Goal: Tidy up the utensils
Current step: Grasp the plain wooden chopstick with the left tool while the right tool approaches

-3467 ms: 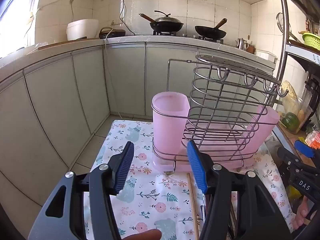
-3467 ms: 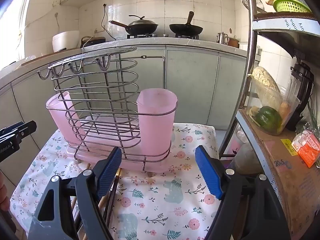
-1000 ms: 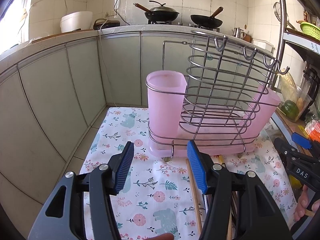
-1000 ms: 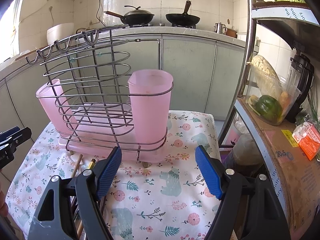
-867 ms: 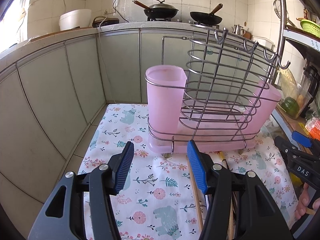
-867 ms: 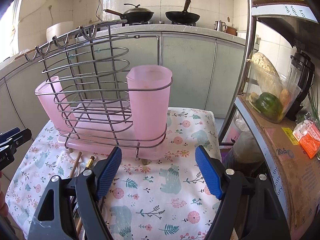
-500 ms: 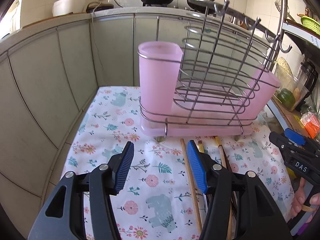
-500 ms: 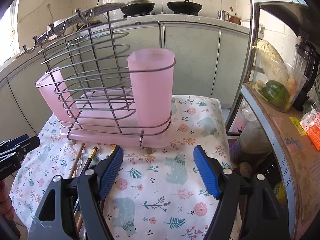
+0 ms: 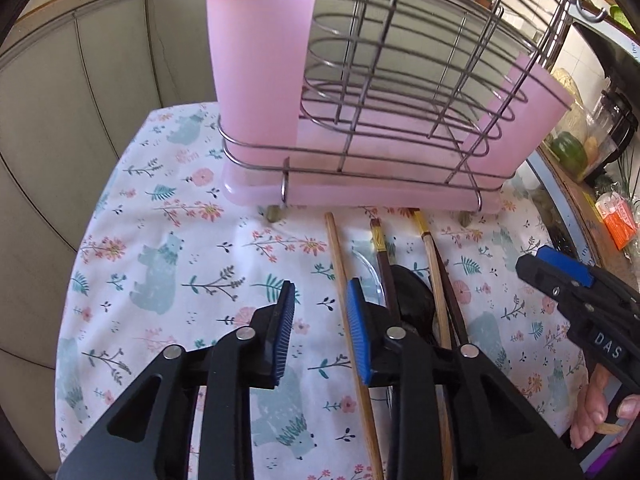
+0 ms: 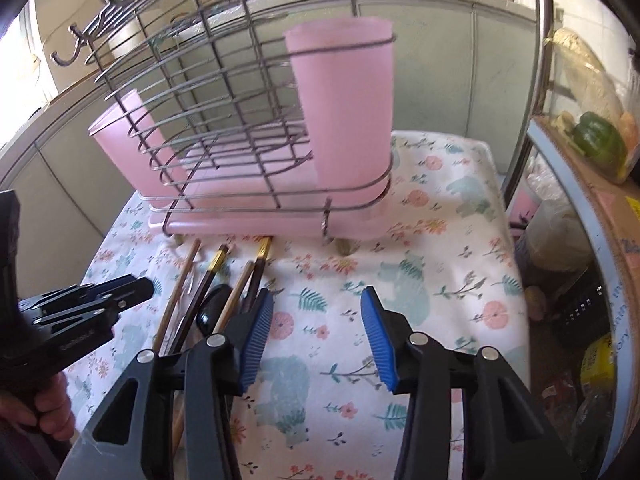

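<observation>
Left wrist view: both claws lower, narrower than before, empty over chopsticks [image 9: 340, 264], left claw [image 9: 320, 332], right claw [image 10: 316, 340].

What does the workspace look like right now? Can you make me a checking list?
Surface: floral cloth covering the table.
Job's things: chopsticks and a dark spoon lie flat in front of the wire rack; its pink cups look empty.
Clutter: nothing seen on the cloth.
Grippers: left gripper and right gripper have just been closing; nothing between either's jaws.
Cables: nothing seen.
Surroundings: grey cabinets; shelf with a green pepper.
</observation>
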### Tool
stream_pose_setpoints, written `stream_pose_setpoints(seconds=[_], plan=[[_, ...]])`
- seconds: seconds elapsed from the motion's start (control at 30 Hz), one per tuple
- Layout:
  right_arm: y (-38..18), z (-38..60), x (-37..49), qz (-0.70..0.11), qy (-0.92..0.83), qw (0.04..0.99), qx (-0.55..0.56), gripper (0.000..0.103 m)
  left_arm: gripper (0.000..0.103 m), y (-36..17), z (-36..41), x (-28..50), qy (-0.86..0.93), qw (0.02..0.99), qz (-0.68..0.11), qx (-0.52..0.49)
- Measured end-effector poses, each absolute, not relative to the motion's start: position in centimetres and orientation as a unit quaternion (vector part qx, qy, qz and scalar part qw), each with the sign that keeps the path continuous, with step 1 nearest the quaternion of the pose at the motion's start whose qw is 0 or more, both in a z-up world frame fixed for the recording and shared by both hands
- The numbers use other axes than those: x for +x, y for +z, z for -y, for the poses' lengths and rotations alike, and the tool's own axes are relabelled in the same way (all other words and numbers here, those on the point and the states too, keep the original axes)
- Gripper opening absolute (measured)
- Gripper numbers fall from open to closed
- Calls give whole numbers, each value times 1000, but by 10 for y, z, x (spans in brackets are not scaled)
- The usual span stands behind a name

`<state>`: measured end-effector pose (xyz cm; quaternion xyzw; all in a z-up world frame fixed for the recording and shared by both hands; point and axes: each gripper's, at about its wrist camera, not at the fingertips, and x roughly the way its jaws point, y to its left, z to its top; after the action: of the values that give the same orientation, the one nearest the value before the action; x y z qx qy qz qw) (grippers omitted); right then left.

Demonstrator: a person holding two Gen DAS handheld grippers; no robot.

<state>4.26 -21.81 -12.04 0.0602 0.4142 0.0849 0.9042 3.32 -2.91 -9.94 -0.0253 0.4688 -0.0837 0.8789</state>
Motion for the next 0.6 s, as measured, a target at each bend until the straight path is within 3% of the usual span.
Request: stream_pose_setpoints(seconds=[0.03, 0.2, 0.6], plan=[[-122, 216, 44, -420, 92, 901, 62, 36, 24, -101, 31, 34, -84, 878, -471, -23], [-133, 208, 51, -448, 118, 882, 83, 26, 18, -109, 37, 43, -82, 871, -484, -16], [-159, 183, 62, -498, 163, 844, 113, 22, 14, -120, 48, 53, -89, 860, -503, -1]])
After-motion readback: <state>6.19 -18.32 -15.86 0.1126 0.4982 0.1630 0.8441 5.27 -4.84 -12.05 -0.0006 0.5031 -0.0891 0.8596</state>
